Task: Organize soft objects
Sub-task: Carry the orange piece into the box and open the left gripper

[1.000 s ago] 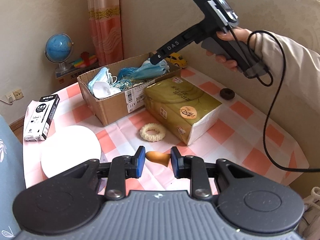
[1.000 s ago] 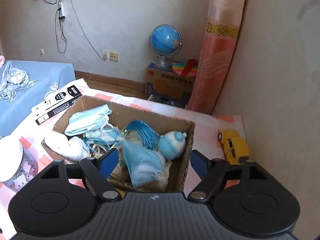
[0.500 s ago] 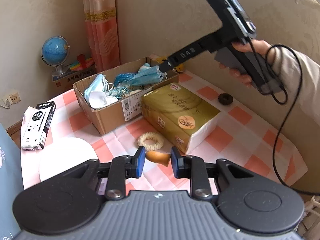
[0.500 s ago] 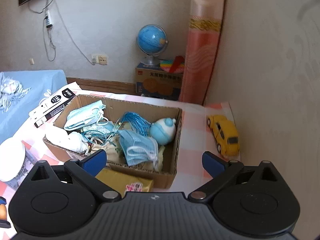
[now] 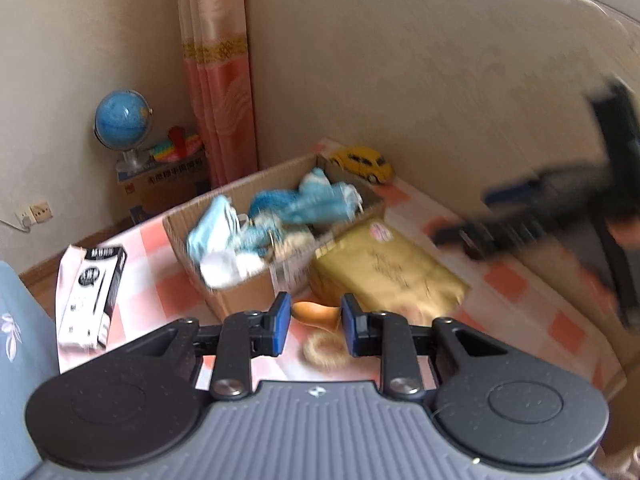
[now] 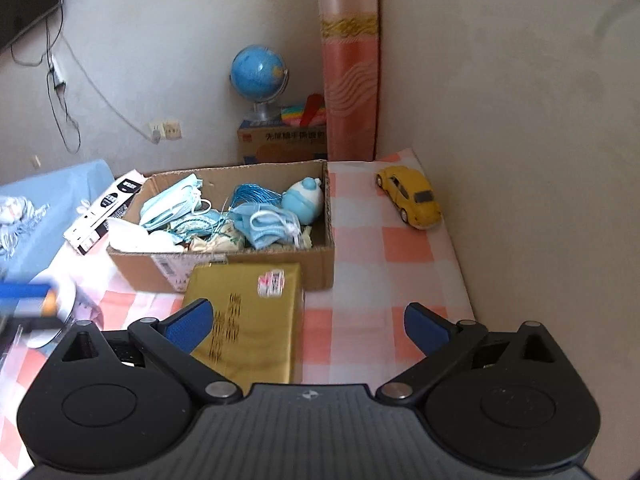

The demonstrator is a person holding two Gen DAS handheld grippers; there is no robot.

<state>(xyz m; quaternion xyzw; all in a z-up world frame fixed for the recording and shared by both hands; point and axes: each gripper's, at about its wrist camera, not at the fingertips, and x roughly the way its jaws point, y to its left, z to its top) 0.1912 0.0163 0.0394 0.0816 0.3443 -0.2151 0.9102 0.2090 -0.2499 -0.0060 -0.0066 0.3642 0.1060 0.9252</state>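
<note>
The small orange-brown soft piece (image 5: pixel 318 314) sits pinched between the blue pads of the left gripper (image 5: pixel 314 324), lifted clear of the checked tablecloth (image 6: pixel 404 248). Seen from the left wrist, the cardboard box (image 5: pixel 240 300) lies at about eleven o'clock from it, already heaped with face masks (image 6: pixel 172 204), a tangle of blue string (image 6: pixel 250 194) and a pale blue plush figure (image 6: pixel 304 204). A fuzzy cream ring (image 5: pixel 324 348) lies on the cloth just below the held piece, at six o'clock, and the gold tissue pack (image 5: pixel 384 276) lies at two o'clock, against the box's near wall.

The right gripper (image 6: pixel 308 320) hangs over the tissue pack with its jaws spread as wide as they go and nothing between them; they have just been opening.

The step in hand looks like the carry: one soft thing gripped and headed for the box. Next, the left hand needs to bring the piece over the box rim and let go above the pile. The right gripper appears free for the tissue pack or the ring.
</note>
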